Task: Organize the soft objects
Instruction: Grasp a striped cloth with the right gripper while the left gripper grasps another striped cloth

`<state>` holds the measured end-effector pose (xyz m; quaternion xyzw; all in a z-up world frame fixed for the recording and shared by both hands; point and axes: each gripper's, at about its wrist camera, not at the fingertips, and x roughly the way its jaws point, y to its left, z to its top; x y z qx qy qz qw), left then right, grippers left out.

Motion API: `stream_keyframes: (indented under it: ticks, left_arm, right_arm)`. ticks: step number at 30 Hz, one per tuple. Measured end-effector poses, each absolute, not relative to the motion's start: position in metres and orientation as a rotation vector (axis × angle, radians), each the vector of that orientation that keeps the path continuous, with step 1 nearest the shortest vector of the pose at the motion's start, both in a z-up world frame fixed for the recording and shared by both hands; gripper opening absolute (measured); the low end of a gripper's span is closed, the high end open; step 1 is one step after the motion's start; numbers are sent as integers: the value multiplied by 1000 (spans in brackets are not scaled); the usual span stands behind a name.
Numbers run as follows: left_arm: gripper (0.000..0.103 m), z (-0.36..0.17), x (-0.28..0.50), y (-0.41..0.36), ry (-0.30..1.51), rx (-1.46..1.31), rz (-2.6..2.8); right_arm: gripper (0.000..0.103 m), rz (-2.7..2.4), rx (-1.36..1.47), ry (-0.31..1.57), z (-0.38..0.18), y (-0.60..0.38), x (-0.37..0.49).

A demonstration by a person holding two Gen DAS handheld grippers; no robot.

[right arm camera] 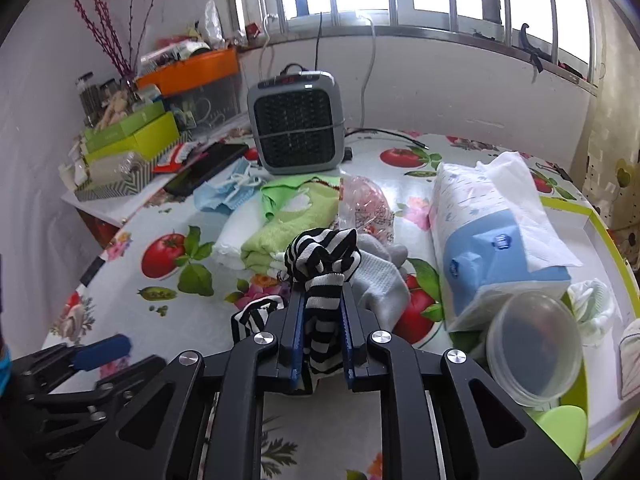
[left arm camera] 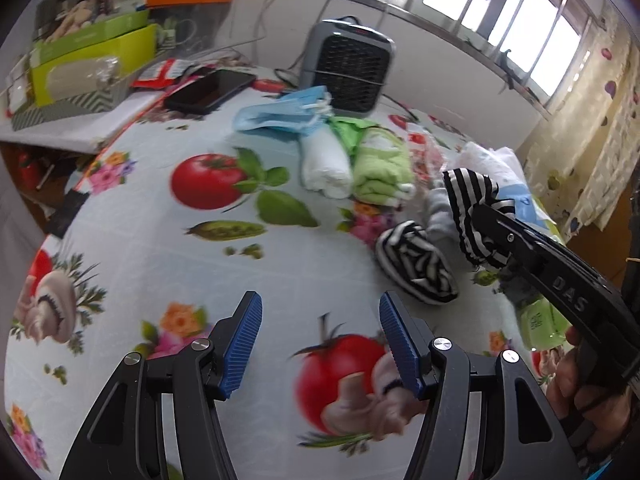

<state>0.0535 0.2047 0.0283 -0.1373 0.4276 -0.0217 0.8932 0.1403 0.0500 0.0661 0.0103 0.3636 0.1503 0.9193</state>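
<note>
My right gripper (right arm camera: 322,292) is shut on a black-and-white striped sock (right arm camera: 320,264) and holds it above the table; it also shows in the left wrist view (left arm camera: 476,210). A second striped sock (left arm camera: 416,266) lies rolled on the tablecloth below it. A grey sock (right arm camera: 380,280) lies just right of it. A folded green towel (left arm camera: 382,172), a rolled white cloth (left arm camera: 324,166) and blue face masks (left arm camera: 284,114) lie further back. My left gripper (left arm camera: 320,320) is open and empty, low over the tablecloth, left of the rolled striped sock.
A grey heater (right arm camera: 298,124) stands at the back. A tissue pack (right arm camera: 496,236) and a clear plastic tub (right arm camera: 534,350) sit in a green-rimmed tray (right arm camera: 612,248) at right. A black phone (left arm camera: 210,90) and green boxes (left arm camera: 92,62) are at back left.
</note>
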Motion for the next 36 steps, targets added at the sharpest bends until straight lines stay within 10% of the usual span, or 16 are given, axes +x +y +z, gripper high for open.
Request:
stream_keyframes:
  ticks: [36]
  left_arm:
    - [64, 16, 118, 139, 944, -161, -67]
  right_arm:
    - [15, 378, 92, 681, 89, -8, 90]
